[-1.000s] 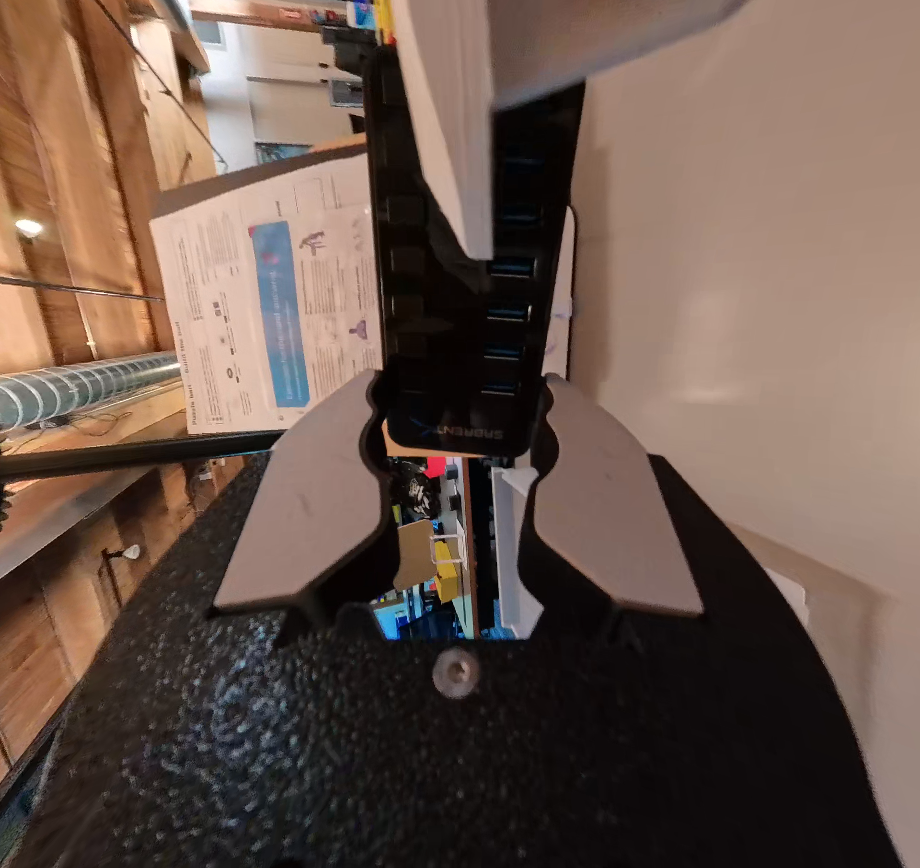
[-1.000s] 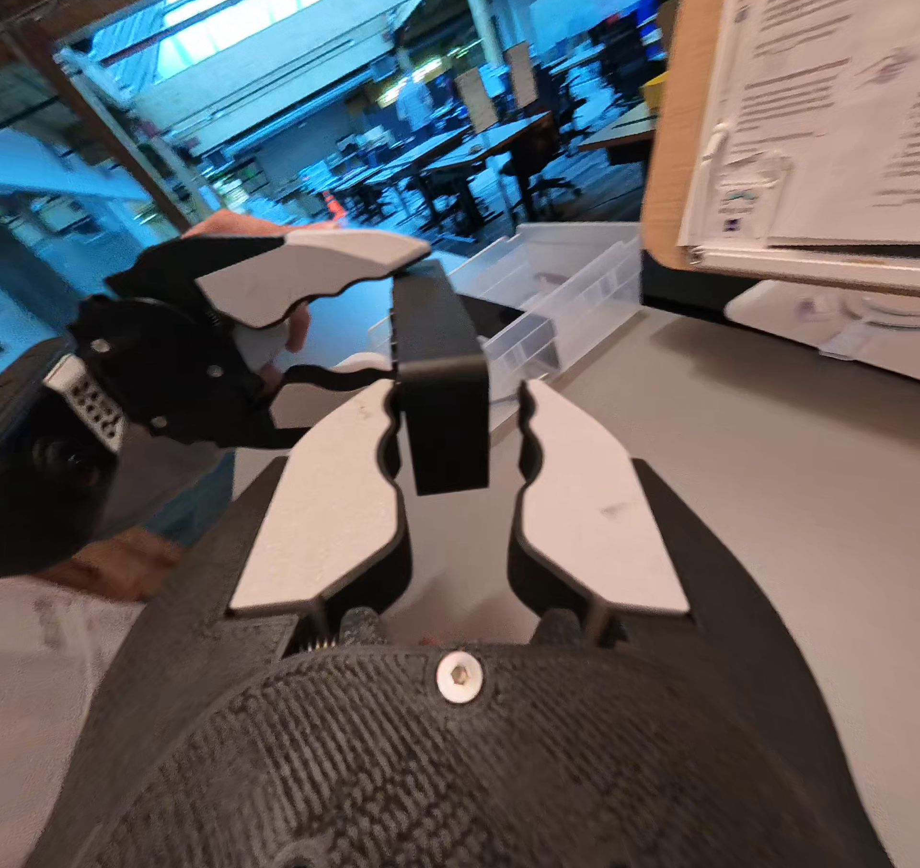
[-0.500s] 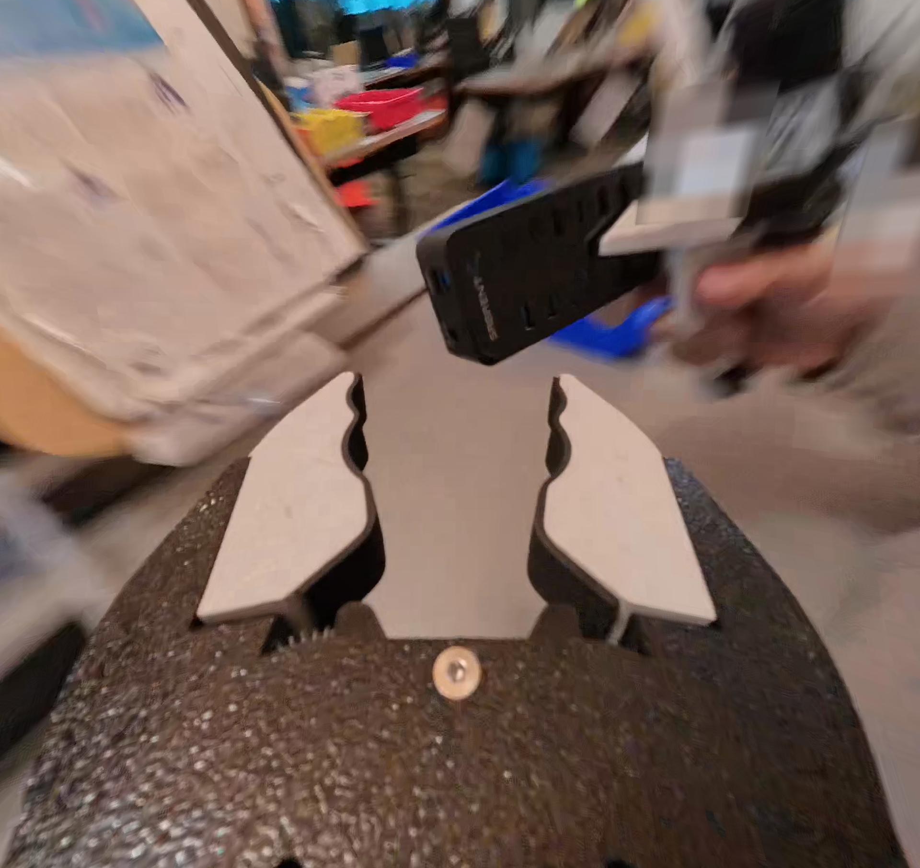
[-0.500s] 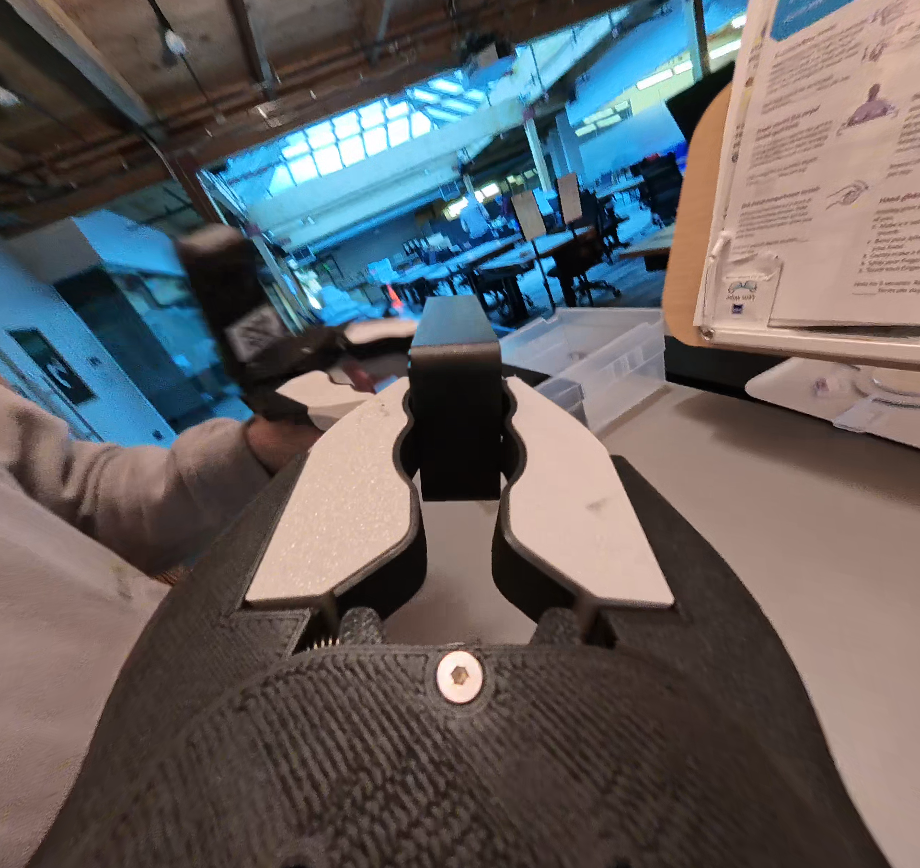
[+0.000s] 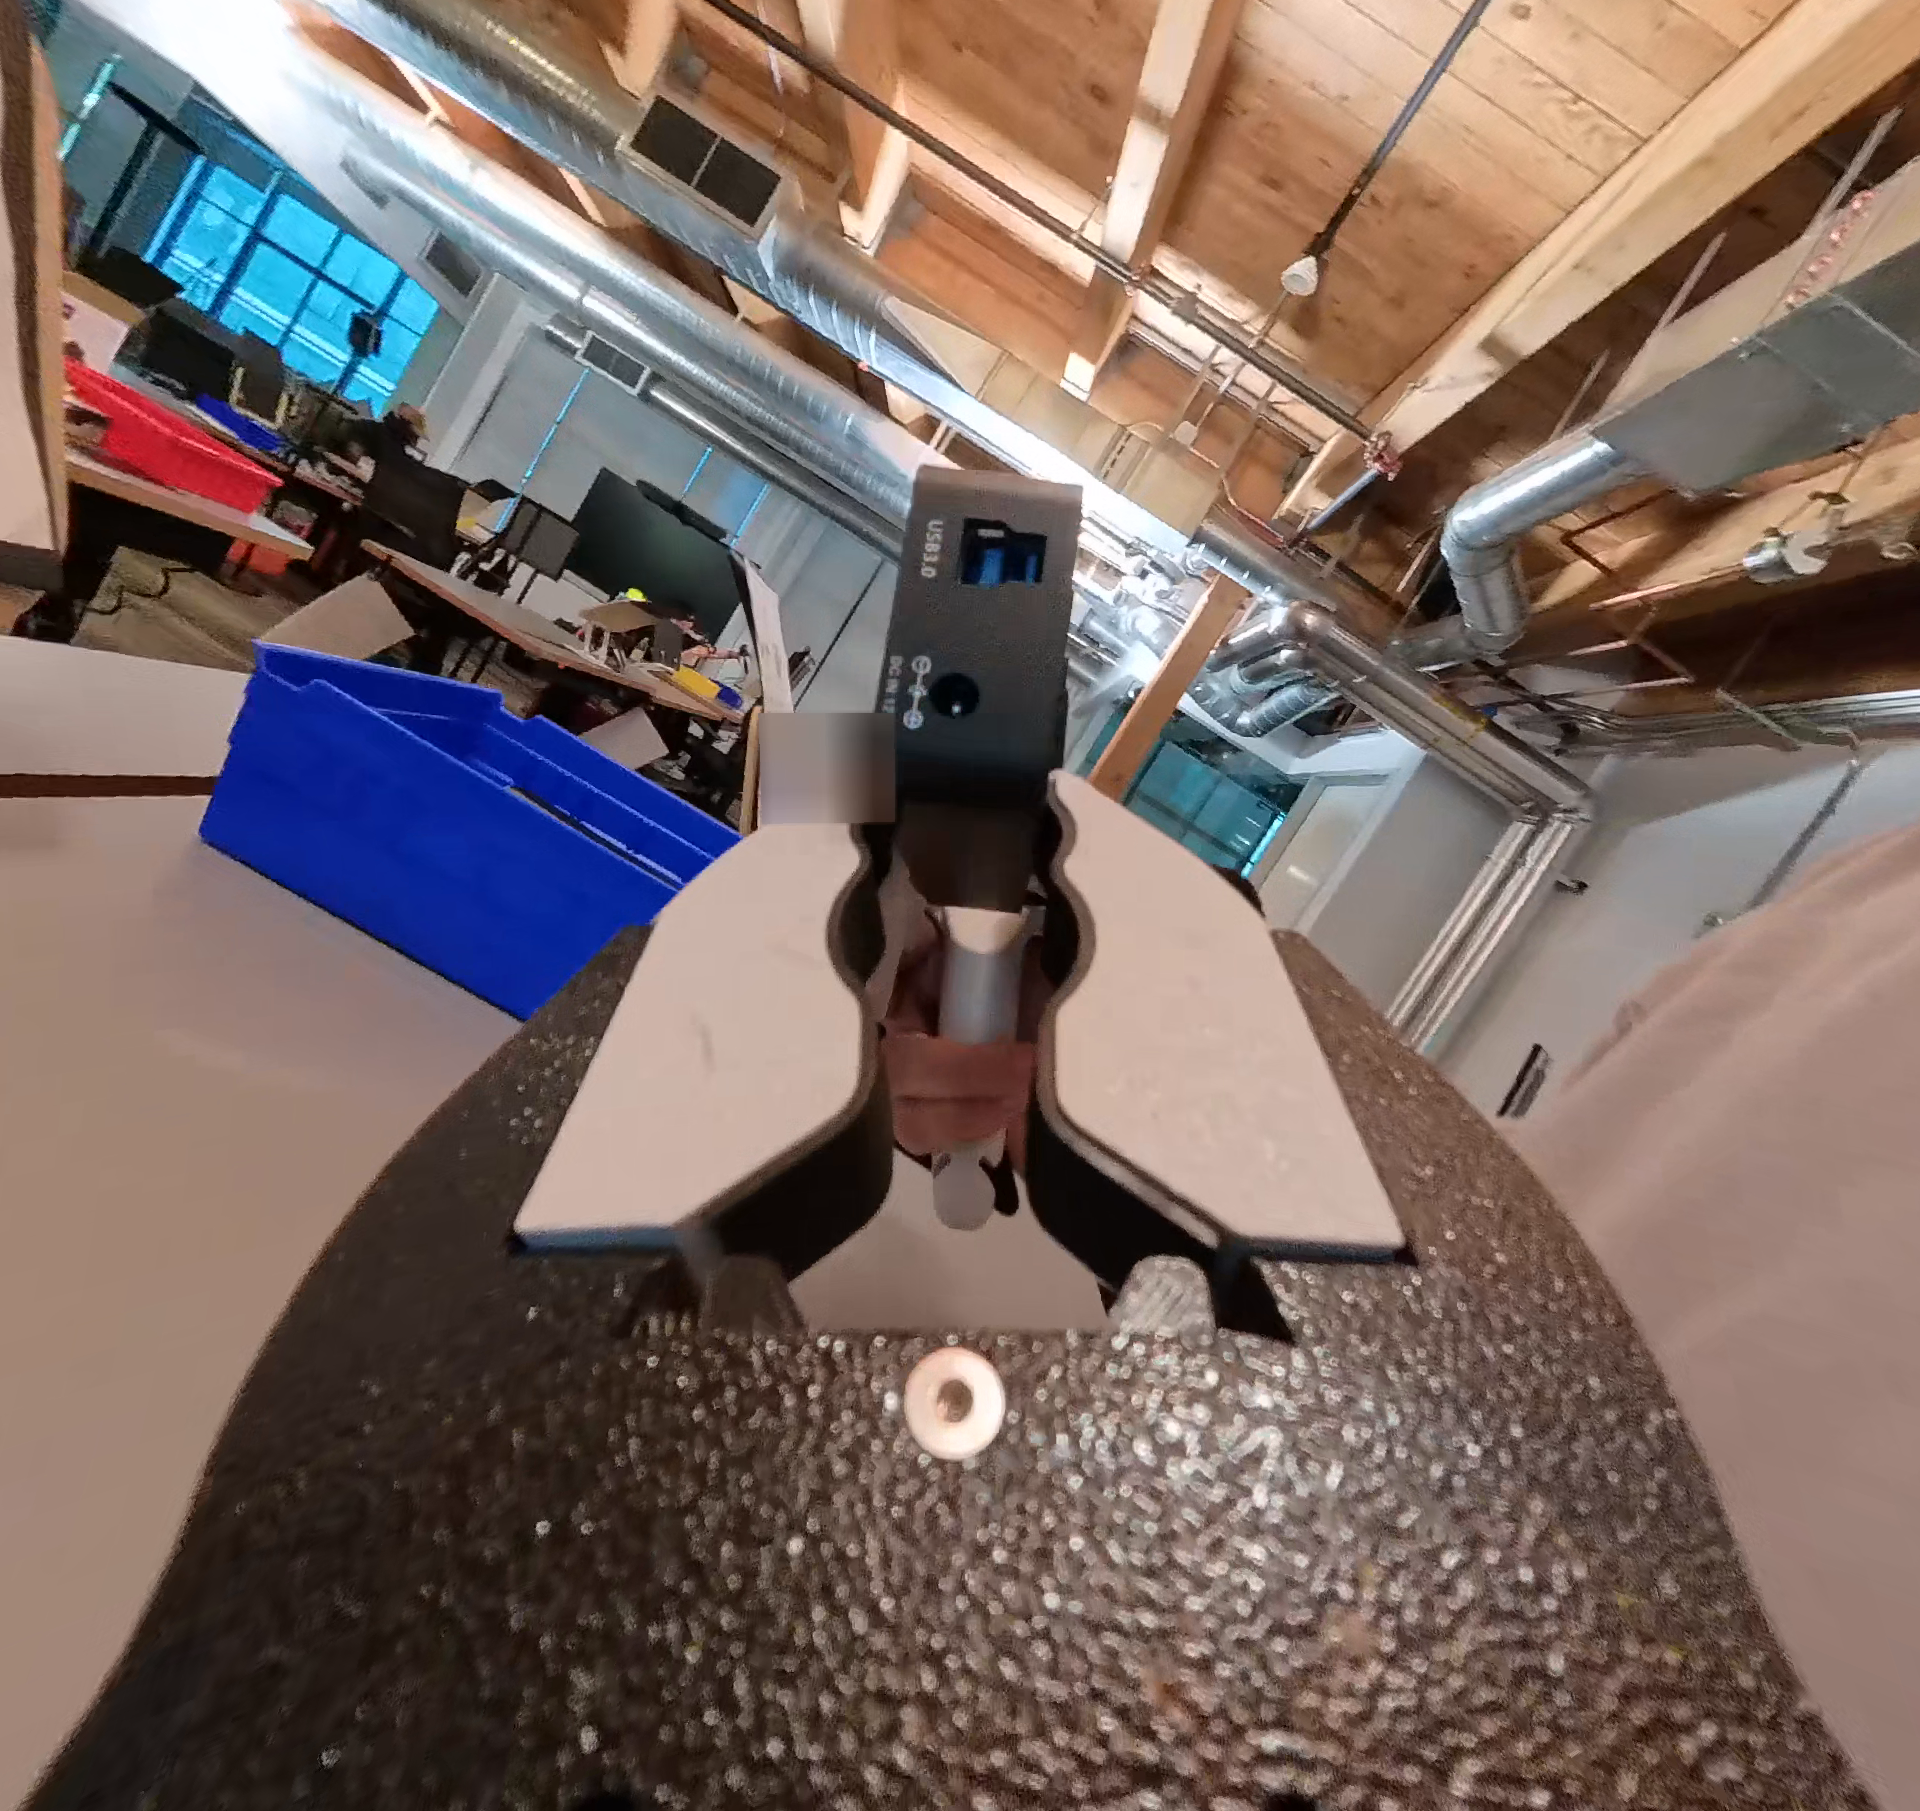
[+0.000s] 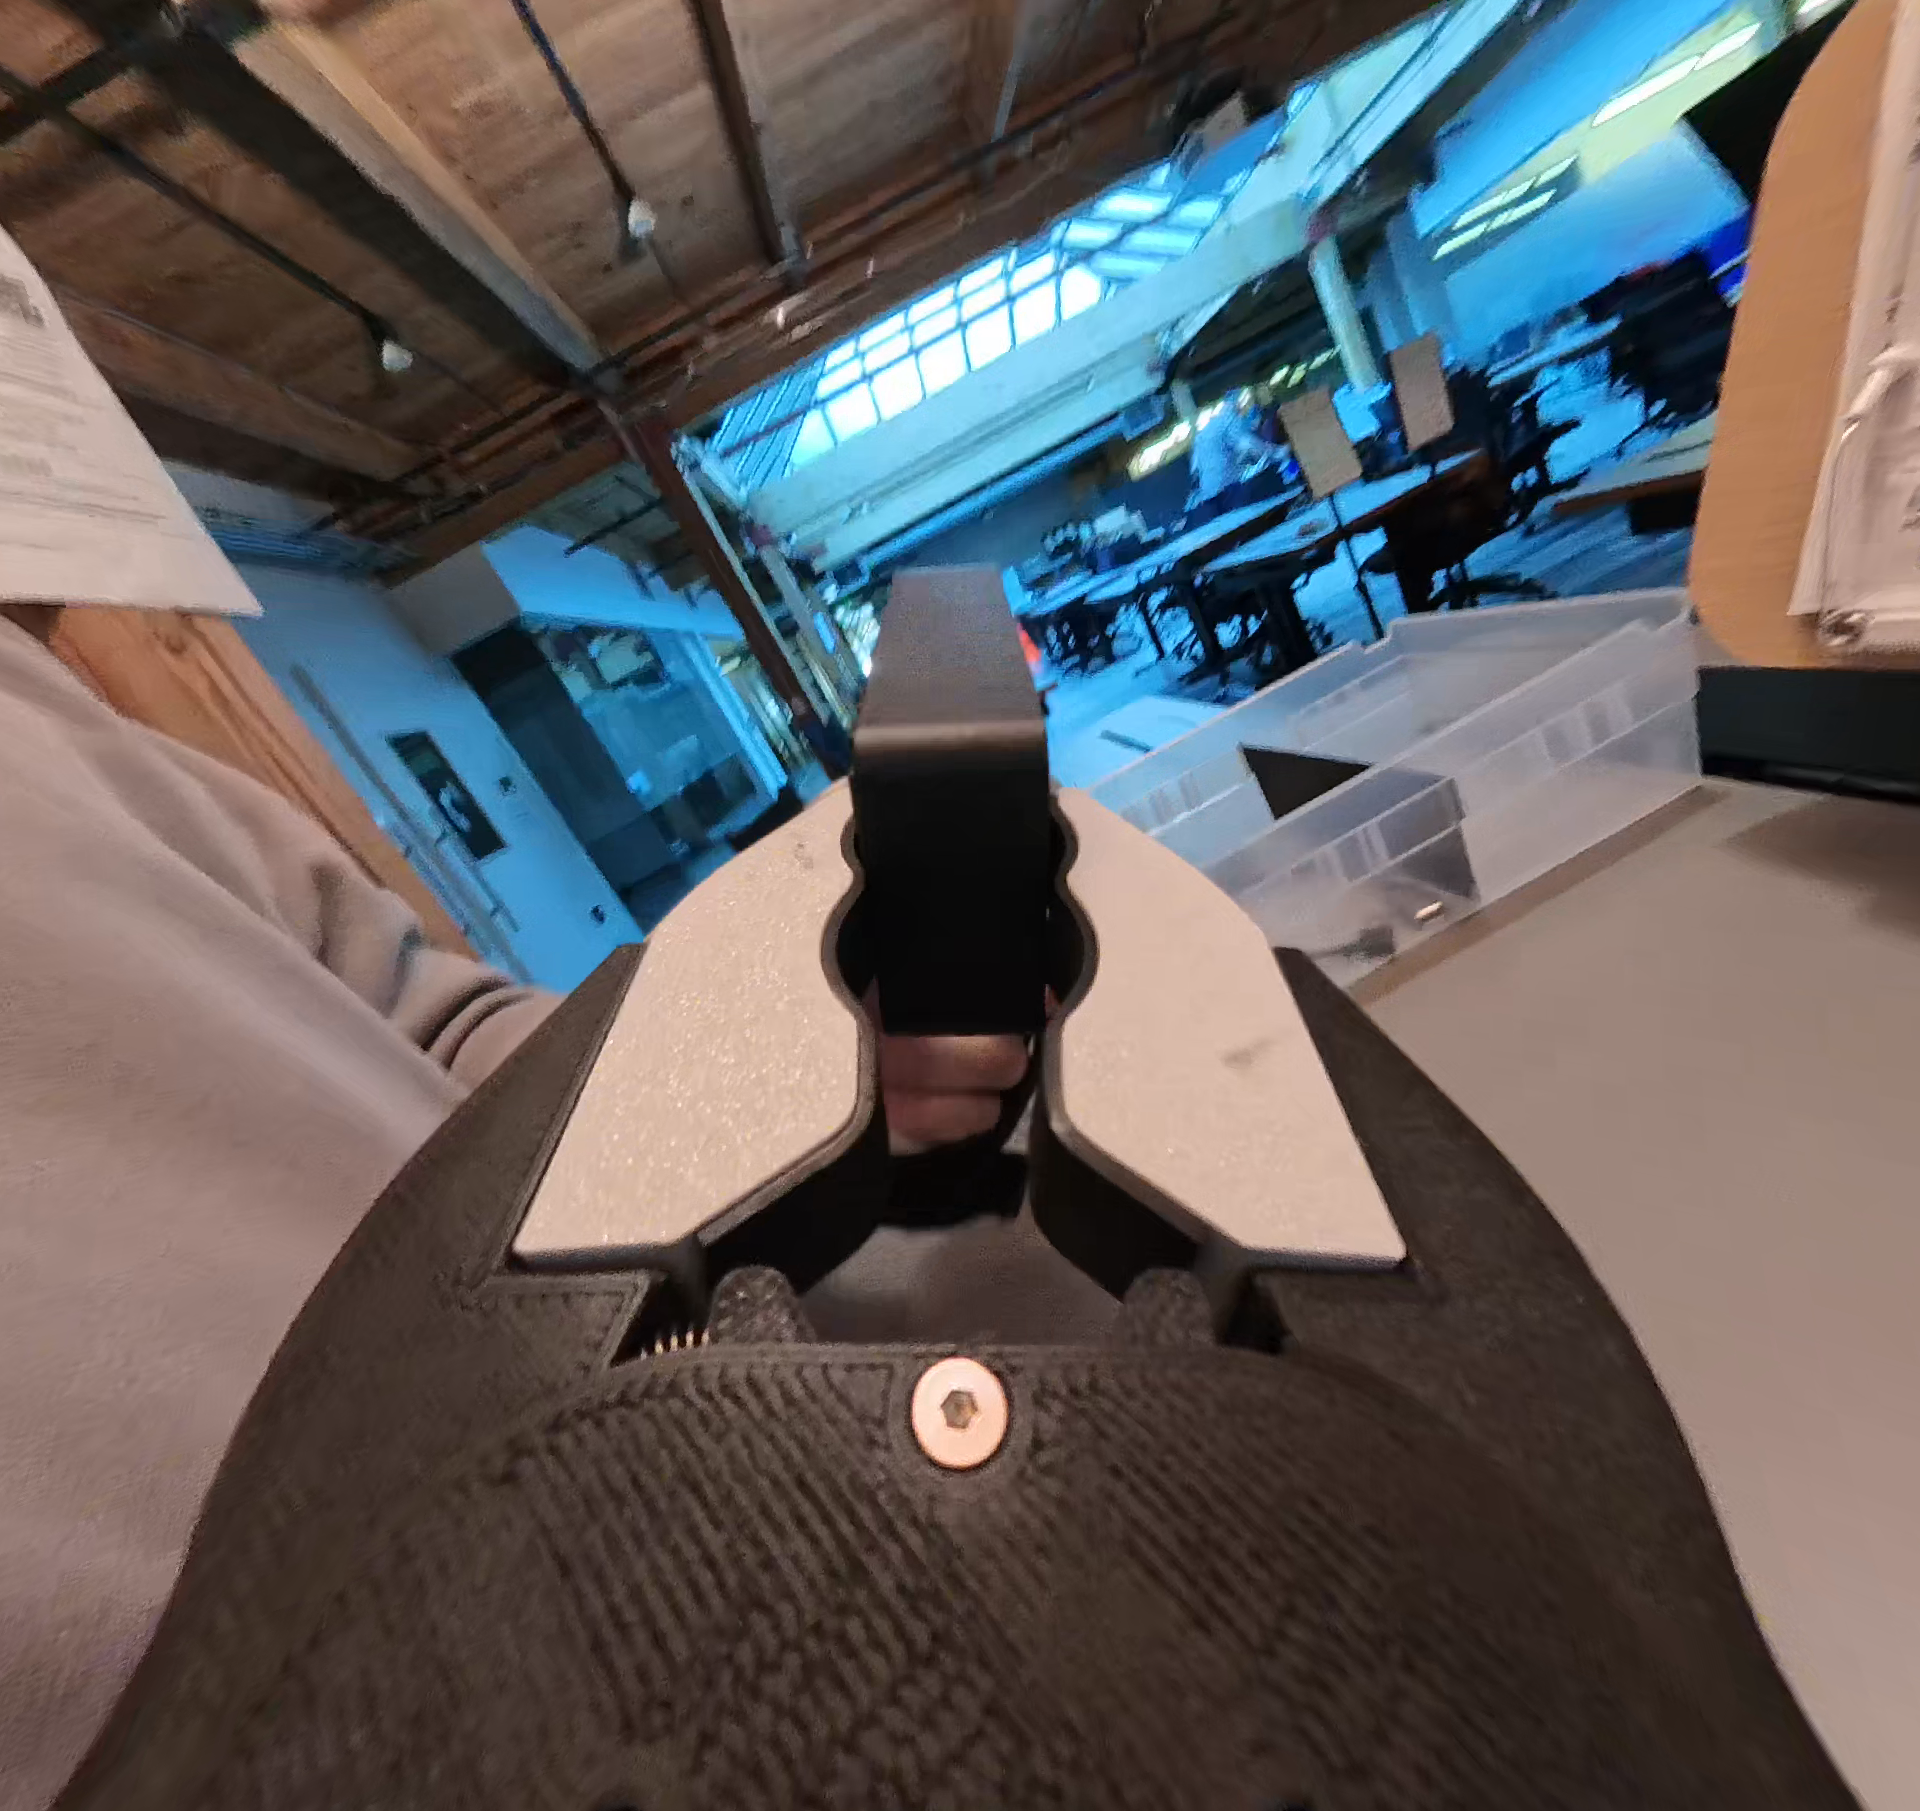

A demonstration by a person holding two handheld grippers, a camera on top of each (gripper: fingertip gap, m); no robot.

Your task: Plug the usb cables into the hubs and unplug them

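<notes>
At twelve o'clock between both tools, black hub (image 5: pixel 982 660) clamped at opposite ends by left gripper (image 5: pixel 961 862) and right gripper (image 6: pixel 954 878), lifted off table (image 5: pixel 187 1013); likely repositioning, next needing a cable, none visible.

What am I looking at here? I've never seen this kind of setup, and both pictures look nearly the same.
There is no robot: a person holds a two-finger gripper in each hand, and each carries a camera looking forward along its fingers. In the left wrist view, the left gripper is closed on a black USB hub, seen end-on with a blue port. In the right wrist view, the right gripper grips the hub's other, plain end. A blue bin and clear trays sit on the grey table. No cable shows.
</notes>
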